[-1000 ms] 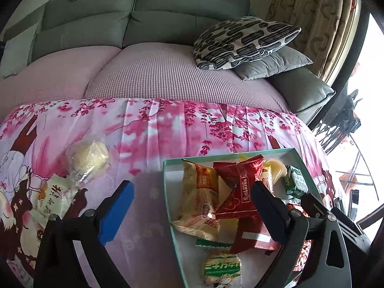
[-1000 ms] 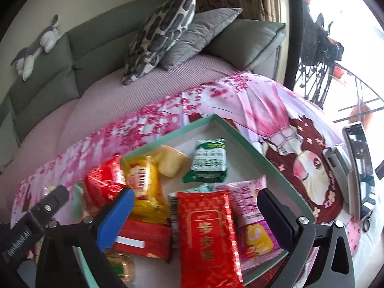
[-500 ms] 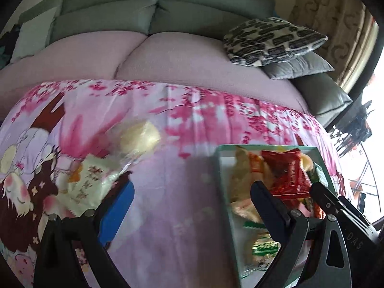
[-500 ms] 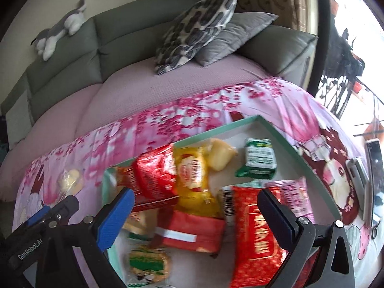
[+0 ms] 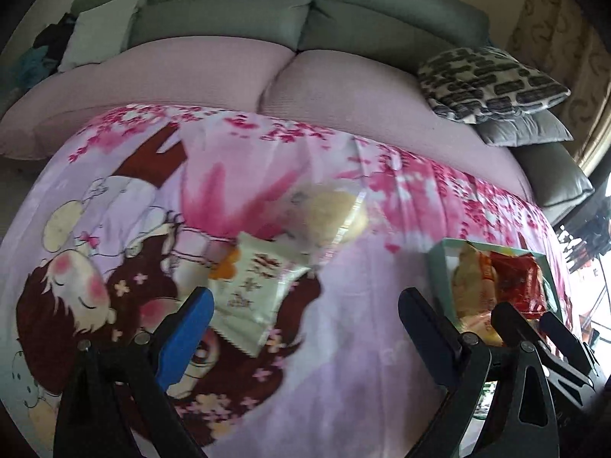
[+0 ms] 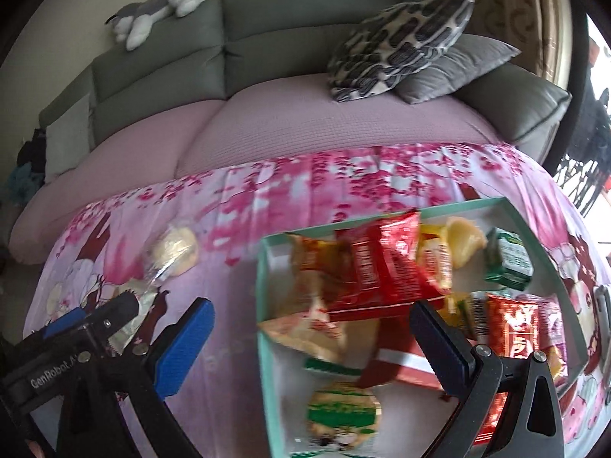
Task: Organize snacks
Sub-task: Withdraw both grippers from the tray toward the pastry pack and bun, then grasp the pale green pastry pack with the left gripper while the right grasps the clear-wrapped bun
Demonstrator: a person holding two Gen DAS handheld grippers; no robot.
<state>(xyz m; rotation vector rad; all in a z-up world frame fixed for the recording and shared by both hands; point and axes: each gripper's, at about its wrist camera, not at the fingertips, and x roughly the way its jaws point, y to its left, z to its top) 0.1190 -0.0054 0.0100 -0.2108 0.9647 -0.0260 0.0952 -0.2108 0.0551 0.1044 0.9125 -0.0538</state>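
Pink cherry-blossom cloth (image 5: 343, 343) with a cartoon girl print, spread over a table in front of a grey sofa (image 6: 267, 38). Teal tray (image 6: 263, 343) on the cloth's right side, packed with snacks: red foil packet (image 6: 385, 271) leaning across yellow-orange wrapped cakes, green packet (image 6: 508, 263) near the far right corner, round green-and-white wrapped cookie (image 6: 343, 412) at the near edge, red packet with gold lettering (image 6: 515, 328) beside a pink one. Outside the tray, well to its left on the cloth: round pale bun in clear wrap (image 5: 336, 213), touching and partly overlapping a white packet with brown characters (image 5: 256, 290).

Left gripper (image 5: 305, 316), spread wide, nothing between blue pad and black pad, low over the cloth with the white packet just beside the blue finger. Right gripper (image 6: 309, 324), likewise spread and empty, straddling the tray's left wall above the snacks. Blurred edges on both views.

On the sofa: patterned black-and-cream cushion (image 6: 401, 45) stacked on a plain grey cushion (image 6: 450, 72), grey-and-white plush toy (image 6: 160, 7) on the backrest.
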